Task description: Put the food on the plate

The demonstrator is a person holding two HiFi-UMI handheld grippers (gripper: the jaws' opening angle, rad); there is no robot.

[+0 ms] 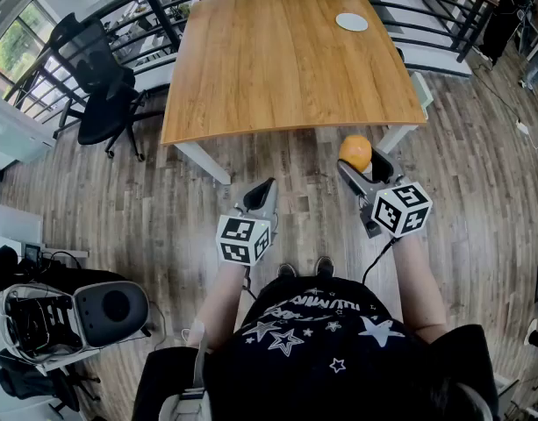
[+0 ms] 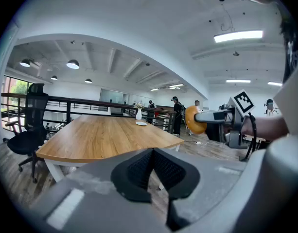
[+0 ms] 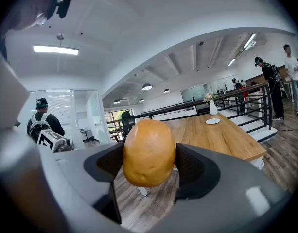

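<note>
The right gripper's [image 3: 149, 165] jaws stand wide, pads [image 3: 191, 166] pressed on either side of the rounded orange-brown food [image 3: 149, 147], held in the air just off the wooden table's [image 1: 286, 68] near edge. The left gripper's [image 2: 152, 170] jaws are closed together on nothing. The white plate [image 1: 351, 22] lies at the table's far end, well apart from the food.

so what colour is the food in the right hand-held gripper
Golden-brown rounded food, clearest in right gripper view.

The left gripper [image 2: 152, 171], jaws together, faces a wooden table [image 2: 105, 137]; the right gripper [image 2: 198, 118] apparently clamps orange food [image 2: 189, 123].
</note>
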